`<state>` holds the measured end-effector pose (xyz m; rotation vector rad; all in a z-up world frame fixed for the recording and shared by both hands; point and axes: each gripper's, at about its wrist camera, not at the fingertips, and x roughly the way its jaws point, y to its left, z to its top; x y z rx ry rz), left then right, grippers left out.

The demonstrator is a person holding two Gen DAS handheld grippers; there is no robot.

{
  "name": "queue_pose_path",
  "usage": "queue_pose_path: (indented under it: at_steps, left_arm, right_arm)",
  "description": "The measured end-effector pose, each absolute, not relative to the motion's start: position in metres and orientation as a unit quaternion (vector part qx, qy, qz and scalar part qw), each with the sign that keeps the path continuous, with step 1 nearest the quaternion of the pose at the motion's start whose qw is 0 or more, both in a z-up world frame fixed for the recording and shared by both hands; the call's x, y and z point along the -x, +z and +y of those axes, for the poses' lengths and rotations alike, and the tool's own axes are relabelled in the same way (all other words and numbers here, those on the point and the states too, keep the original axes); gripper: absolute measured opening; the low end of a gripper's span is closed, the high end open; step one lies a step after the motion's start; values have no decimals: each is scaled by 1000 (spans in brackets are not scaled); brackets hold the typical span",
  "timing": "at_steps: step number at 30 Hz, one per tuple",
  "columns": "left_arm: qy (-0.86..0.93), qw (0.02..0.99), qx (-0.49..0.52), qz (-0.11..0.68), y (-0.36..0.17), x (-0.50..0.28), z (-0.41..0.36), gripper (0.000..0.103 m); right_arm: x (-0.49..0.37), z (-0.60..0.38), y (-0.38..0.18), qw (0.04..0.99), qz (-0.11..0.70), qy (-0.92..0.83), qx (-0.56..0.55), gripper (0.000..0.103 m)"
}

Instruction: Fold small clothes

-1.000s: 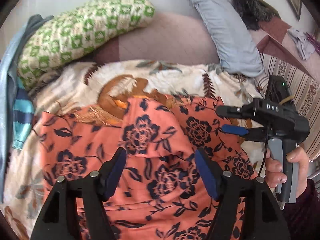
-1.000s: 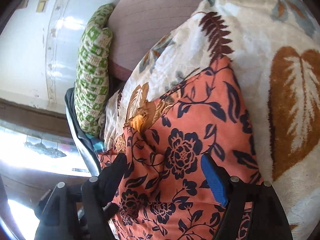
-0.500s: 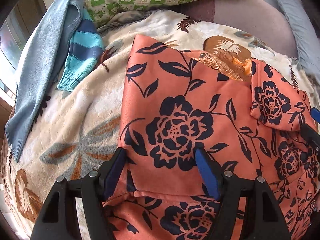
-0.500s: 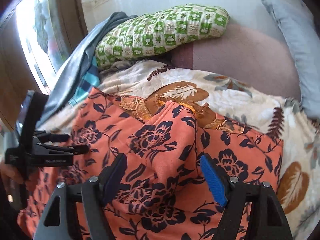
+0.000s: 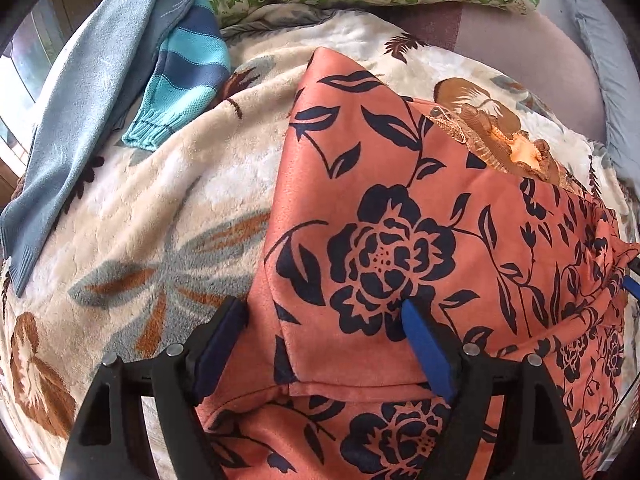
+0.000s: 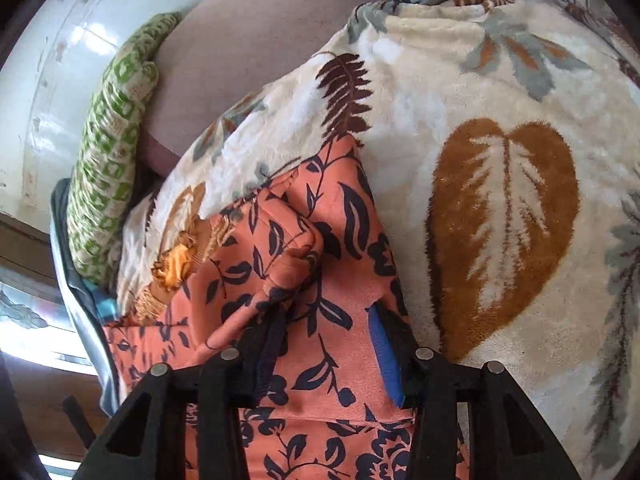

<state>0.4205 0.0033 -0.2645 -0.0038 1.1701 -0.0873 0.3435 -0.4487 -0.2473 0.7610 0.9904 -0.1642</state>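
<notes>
An orange floral garment (image 5: 400, 208) lies spread on a cream leaf-patterned blanket (image 5: 168, 208) on the bed, filling the centre and right of the left wrist view and the lower centre of the right wrist view. It looks like a thin, soft woven piece: light, limp, with no stiffness of its own, so any lifted part will likely sag and drag the layers under it. The surface seems matte rather than slick, and the plush blanket beneath should hold it in place fairly well.

The left hand-held gripper (image 5: 320, 344) hangs low over the garment's left side, its jaws spread wide, one blue pad over the cloth's left border and the other over a big black flower; it grips nothing. The right hand-held gripper (image 6: 324, 344) has its jaws partly apart over a raised, bunched fold of the same garment (image 6: 304, 264); cloth sits between them, but whether they pinch it I cannot tell.

Best holds are probably the hemmed edges and corners, where doubled fabric gives the pads something to bite. The embroidered gold neckline (image 5: 504, 148) at upper right looks more delicate and is better left alone.

A striped teal knit sleeve (image 5: 180, 96) and a grey-blue sweater (image 5: 80, 112) lie at upper left, apart from the garment.
</notes>
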Motion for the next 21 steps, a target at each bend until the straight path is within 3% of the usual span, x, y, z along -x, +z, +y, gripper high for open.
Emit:
queue_pose_path:
  at_steps: [2,3,5,9,21]
  left_arm:
    - [-42,833,0,552,-264,-419,3,83]
    - [-43,833,-1,552,-264,-418,2,83]
    - [-47,833,-3,551,-264,-415,3,83]
    - [-46,836,-9,547,-263,-409,4,83]
    - [-46,841,-65,535,-263,-382,-5,83]
  right_arm:
    - [-344,-449,-234,826,443,-83,-338,48]
    - [-345,-453,-231,824,439,-74,-350,53]
    - [-347,-462,-241,793,447,-35,-413,59]
    - [-345,-472,-267,732,430,6,-529,59]
    - [-357,-465,-289,697,404,-12,-592,66]
